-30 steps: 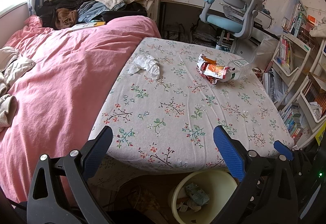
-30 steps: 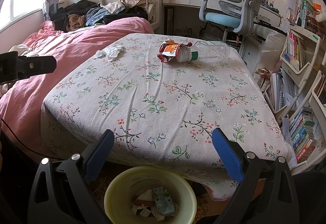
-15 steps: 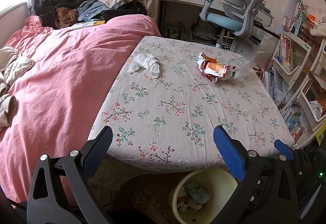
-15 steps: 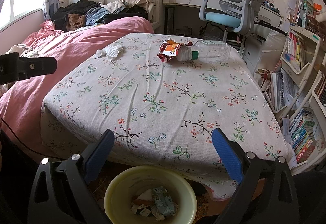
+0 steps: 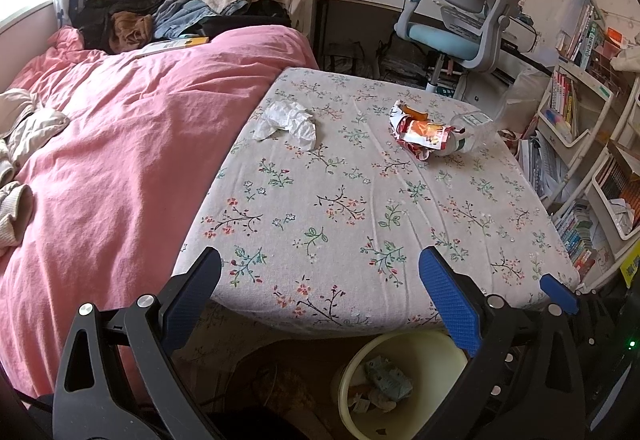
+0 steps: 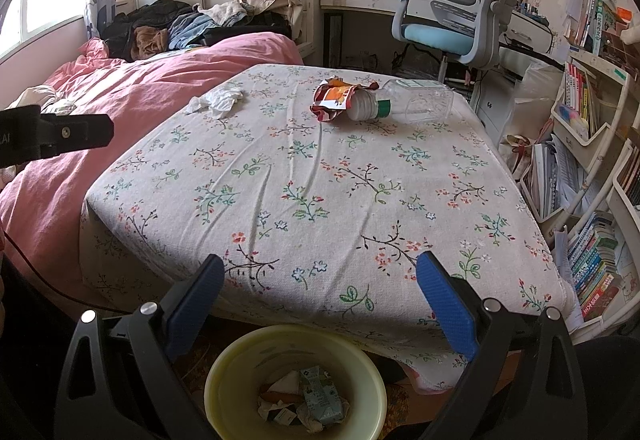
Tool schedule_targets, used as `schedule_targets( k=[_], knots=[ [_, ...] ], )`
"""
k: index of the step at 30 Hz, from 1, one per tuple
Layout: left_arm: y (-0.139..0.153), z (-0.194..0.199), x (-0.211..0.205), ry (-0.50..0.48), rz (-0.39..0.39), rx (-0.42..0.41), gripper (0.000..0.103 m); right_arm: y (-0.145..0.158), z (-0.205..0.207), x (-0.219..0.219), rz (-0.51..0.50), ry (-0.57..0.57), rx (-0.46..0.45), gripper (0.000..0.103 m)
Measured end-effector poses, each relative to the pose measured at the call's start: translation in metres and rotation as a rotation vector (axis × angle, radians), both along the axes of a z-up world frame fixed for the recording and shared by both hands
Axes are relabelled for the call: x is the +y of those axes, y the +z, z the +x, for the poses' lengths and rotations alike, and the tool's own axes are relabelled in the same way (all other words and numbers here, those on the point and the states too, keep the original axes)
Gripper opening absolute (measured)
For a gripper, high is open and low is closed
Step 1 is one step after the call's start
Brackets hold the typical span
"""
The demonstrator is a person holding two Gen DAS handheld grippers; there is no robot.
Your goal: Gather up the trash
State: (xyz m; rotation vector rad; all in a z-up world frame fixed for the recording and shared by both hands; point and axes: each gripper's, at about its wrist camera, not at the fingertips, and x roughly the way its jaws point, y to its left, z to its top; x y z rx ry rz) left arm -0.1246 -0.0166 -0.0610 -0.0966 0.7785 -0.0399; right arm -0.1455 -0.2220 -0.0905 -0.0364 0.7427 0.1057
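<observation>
Both grippers, left [image 5: 320, 296] and right [image 6: 318, 294], are hovering over the bin [image 6: 224, 372], jaws wide and empty; beyond it, tissue [image 5: 286, 120], wrapper [image 6: 332, 100] and bottle [image 6: 408, 106] are lying on the surface: light, crushable, best pinched mid-body

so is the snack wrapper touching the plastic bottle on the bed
Touching. The right wrist view shows the snack wrapper pressed against the capped end of the plastic bottle with no gap; the left wrist view shows them overlapping too.

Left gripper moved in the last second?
Yes, slightly: in its own view the tissue and bin sit a little lower, so the open left gripper tilted or lifted slightly.
</observation>
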Motion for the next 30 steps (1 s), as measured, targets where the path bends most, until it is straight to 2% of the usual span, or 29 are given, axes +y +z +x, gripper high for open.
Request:
schedule_targets(
  k=[30],
  knots=[
    [-0.0038,-0.0011,0.0025,0.001,0.003,0.014,0.096,-0.0008,0.0,0.0013,-0.002,0.003,0.001,0.092]
  ],
)
